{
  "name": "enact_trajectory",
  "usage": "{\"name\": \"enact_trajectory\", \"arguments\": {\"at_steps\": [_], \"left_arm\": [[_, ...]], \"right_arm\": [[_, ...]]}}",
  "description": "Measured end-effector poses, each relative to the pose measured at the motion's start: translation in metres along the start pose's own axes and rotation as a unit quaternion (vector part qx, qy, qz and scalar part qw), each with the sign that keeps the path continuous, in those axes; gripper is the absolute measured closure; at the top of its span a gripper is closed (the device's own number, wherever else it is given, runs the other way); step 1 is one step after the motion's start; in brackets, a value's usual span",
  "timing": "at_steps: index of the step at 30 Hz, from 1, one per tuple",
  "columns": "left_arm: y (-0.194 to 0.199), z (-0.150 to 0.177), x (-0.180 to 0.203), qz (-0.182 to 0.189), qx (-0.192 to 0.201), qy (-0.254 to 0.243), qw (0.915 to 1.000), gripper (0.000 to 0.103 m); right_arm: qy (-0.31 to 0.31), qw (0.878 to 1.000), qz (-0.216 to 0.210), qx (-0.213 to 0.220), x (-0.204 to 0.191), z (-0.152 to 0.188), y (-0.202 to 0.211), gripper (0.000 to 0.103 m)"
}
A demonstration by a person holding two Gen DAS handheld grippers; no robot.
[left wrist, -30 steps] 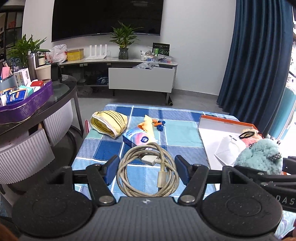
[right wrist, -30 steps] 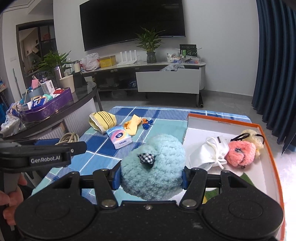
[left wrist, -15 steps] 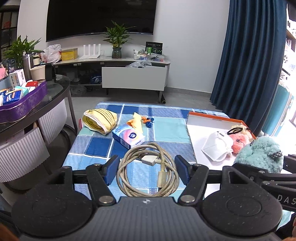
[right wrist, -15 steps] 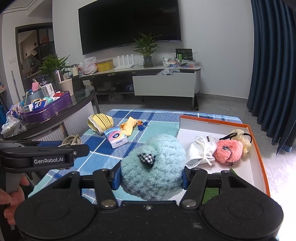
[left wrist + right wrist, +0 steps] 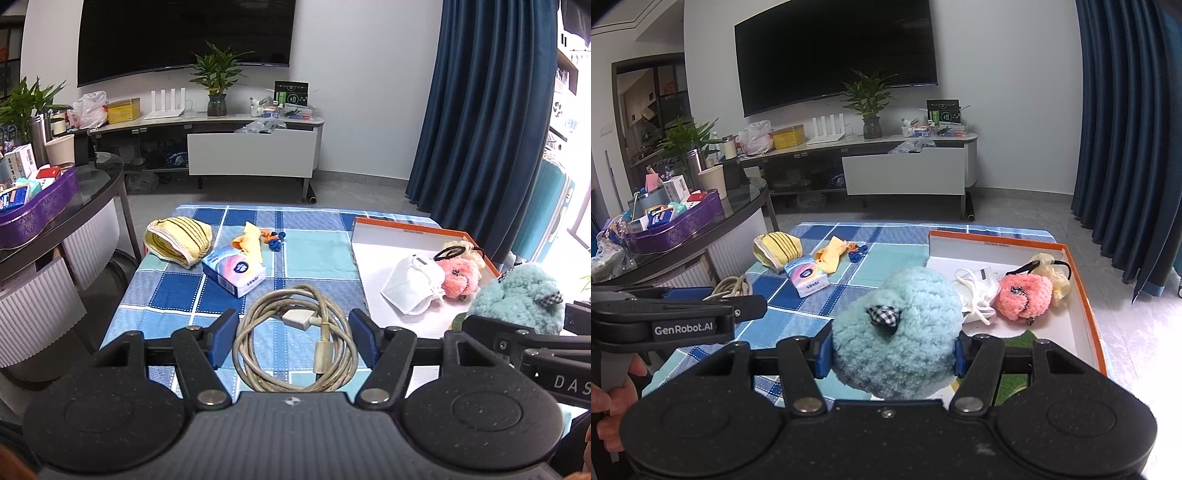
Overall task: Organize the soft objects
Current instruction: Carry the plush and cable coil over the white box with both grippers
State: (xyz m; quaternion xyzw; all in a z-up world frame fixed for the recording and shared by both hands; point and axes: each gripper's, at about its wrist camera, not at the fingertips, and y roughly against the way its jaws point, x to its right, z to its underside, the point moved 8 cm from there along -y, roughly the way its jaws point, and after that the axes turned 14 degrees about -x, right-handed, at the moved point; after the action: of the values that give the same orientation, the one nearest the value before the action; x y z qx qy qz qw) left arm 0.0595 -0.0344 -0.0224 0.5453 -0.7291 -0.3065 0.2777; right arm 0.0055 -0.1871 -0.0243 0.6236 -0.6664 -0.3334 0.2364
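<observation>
My left gripper (image 5: 293, 341) is shut on a coil of grey cable (image 5: 266, 332), held above the near edge of the blue checked tablecloth (image 5: 314, 254). My right gripper (image 5: 894, 349) is shut on a fluffy light-blue plush (image 5: 897, 332) with a small checked bow, held over the near left corner of the orange-rimmed white box (image 5: 1082, 288). Inside the box lie a white face mask (image 5: 975, 291), a pink fluffy piece (image 5: 1023, 297) and a cream scrunchie (image 5: 1052, 269). On the cloth rest a yellow striped cloth (image 5: 179, 240), a tissue pack (image 5: 234, 273) and a yellow rag (image 5: 251, 240).
A curved glass side table (image 5: 701, 243) with a purple tray of packets stands to the left. Beyond the table are bare floor, a TV cabinet (image 5: 251, 155) and a blue curtain (image 5: 491, 129) at the right. A hand (image 5: 613, 402) holds the left gripper's handle.
Both grippers have drifted a little to the right, so the table and box sit further left in each view. Cable and plush stay gripped as before.
</observation>
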Motion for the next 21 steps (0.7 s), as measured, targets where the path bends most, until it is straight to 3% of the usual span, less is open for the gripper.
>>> {"name": "enact_trajectory", "arguments": {"at_steps": [21], "left_arm": [[-0.002, -0.003, 0.033, 0.023, -0.001, -0.037, 0.999, 0.037]], "right_arm": [[-0.029, 0.999, 0.022, 0.011, 0.034, 0.002, 0.013, 0.034]]}}
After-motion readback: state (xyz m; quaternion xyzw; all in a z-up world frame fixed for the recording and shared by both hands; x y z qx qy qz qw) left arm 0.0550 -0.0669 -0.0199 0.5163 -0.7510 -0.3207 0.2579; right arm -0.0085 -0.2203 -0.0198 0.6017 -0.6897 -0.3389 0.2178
